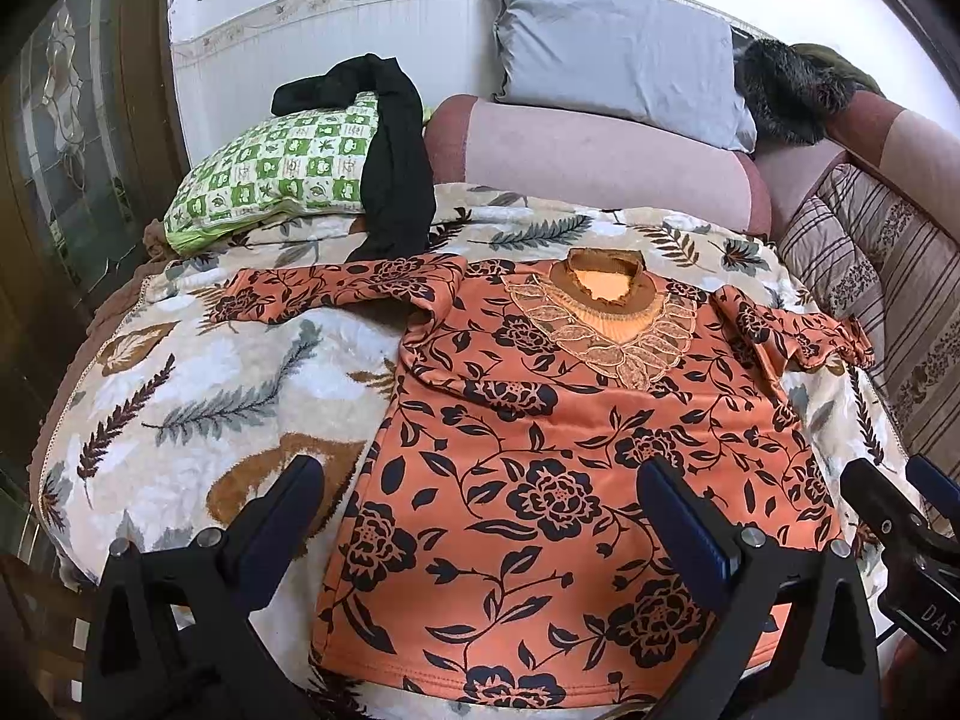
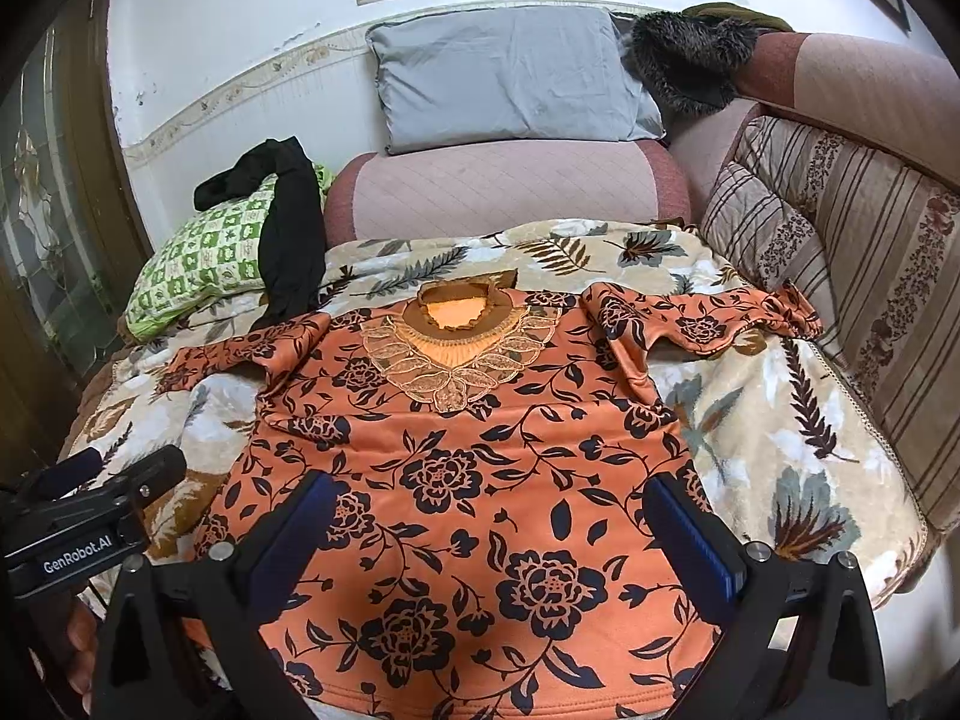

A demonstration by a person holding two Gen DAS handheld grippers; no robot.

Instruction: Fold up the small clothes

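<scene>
The orange floral top (image 1: 576,480) lies face up on the leaf-print blanket (image 1: 198,384), sleeves thrown wide, seemingly spread flat ready for folding. Both the left gripper (image 1: 480,516) and right gripper (image 2: 489,528) hover above its hem, fingers apart, holding nothing. No containers here; black tights (image 1: 396,168) drape a green pillow (image 1: 270,174).

Orange floral top (image 2: 474,480) flat, face-up on leaf-print blanket (image 2: 780,432), sleeves spread.
</scene>
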